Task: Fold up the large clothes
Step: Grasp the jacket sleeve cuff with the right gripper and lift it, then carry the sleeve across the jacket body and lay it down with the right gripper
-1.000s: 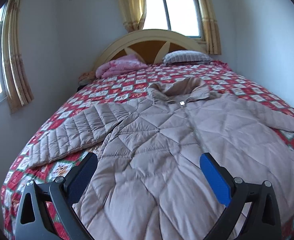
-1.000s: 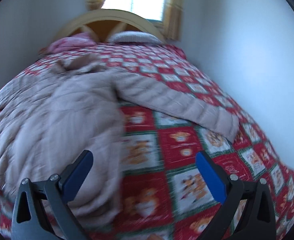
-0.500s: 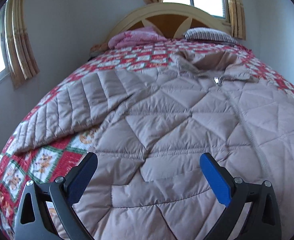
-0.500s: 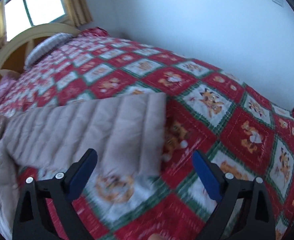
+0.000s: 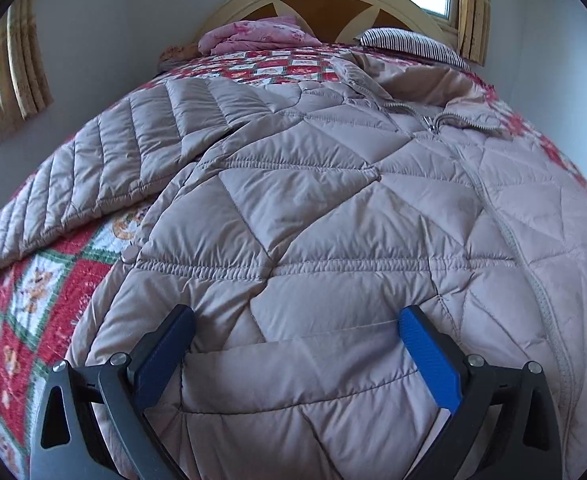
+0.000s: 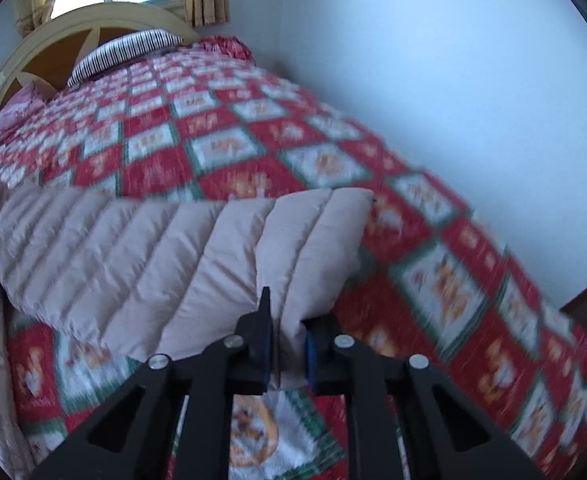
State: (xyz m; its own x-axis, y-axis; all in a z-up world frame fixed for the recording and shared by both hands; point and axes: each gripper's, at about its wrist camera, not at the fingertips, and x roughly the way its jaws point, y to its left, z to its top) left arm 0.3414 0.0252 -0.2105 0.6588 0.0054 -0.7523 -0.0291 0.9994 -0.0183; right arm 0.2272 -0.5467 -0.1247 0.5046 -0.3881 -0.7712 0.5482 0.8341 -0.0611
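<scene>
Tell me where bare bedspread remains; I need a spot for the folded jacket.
Bare bedspread lies between the gripped sleeve and striped pillow, plus beside the wall. A smaller patch sits under the other sleeve. The jacket crowds the middle.

A red, white and green patchwork bedspread (image 6: 253, 152) is covering the bed, running from 6 up to 11 o'clock in the right wrist view. A striped pillow (image 5: 409, 42) is lying at 1 o'clock against the arched wooden headboard (image 5: 325, 4). Pink folded bedding (image 5: 253, 38) is sitting at 12 o'clock. Yellow curtains (image 5: 21, 80) are hanging at 9 o'clock.
</scene>
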